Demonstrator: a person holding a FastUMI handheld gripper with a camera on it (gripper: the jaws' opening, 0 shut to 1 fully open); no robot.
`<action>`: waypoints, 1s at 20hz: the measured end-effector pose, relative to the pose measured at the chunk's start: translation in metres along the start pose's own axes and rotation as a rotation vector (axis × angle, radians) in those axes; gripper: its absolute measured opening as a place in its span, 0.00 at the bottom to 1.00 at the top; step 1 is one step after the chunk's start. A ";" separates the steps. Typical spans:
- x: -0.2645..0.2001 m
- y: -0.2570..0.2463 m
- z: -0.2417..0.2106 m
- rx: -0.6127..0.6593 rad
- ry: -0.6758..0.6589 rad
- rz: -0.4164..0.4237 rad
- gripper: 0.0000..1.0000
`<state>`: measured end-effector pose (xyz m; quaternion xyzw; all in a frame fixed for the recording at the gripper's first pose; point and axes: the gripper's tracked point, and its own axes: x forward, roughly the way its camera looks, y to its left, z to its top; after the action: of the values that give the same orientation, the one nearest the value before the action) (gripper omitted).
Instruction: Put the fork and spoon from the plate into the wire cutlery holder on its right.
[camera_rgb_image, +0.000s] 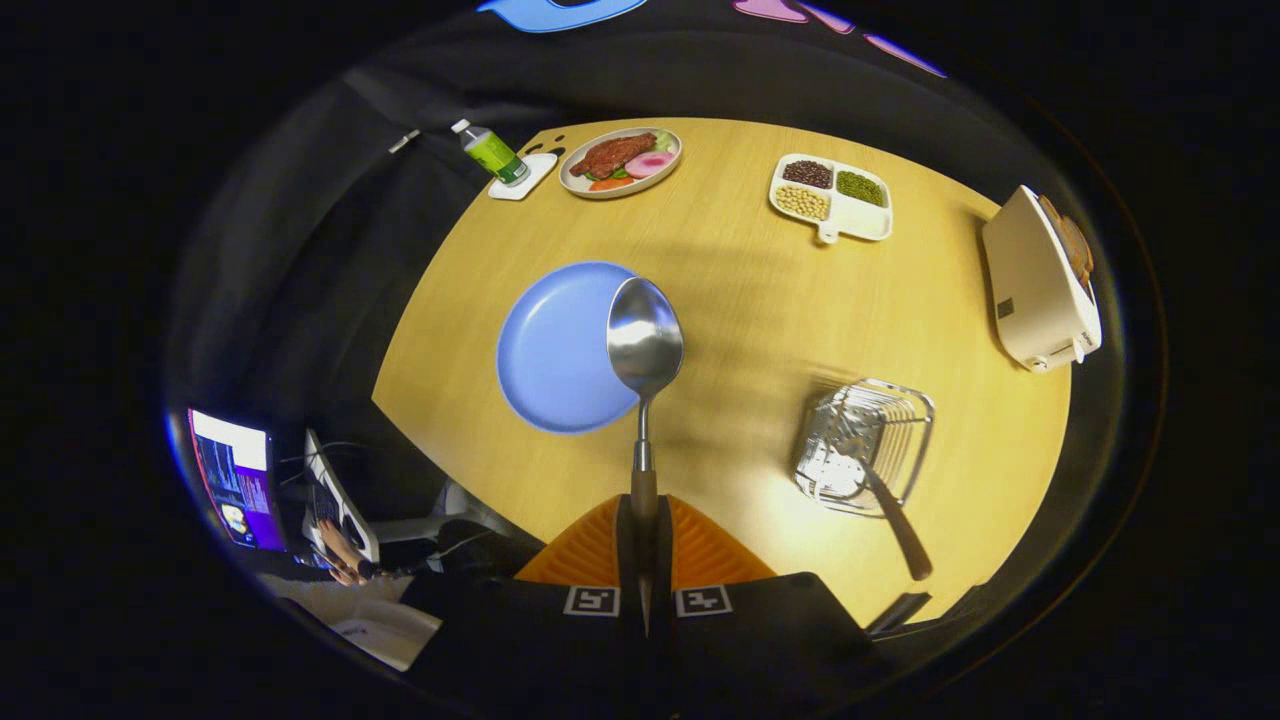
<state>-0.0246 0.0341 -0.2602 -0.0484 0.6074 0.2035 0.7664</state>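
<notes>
The gripper (643, 520) fingers are closed on the handle of the shiny metal spoon (645, 345), held high over the wooden surface (740, 290) left of the wire cutlery holder (865, 445), where the dark-handled fork (885, 500) already leans. The thin handle could pivot in that end grip, or the bowl could catch the holder's rim

A staged recording booth set up as a dining spot: black cloth walls surround a round wooden table (720, 300). On its far side sit a food plate (620, 162), a bottle (492, 152) and a divided bean tray (832, 197); beside the table glows a monitor (232, 478).
</notes>
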 end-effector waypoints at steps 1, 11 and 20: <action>-0.010 -0.012 -0.007 -0.022 0.032 -0.018 0.06; -0.062 -0.093 -0.034 -0.131 0.280 -0.112 0.06; -0.046 -0.135 -0.042 -0.173 0.542 -0.111 0.06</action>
<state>-0.0205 -0.1142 -0.2510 -0.1991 0.7667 0.1919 0.5793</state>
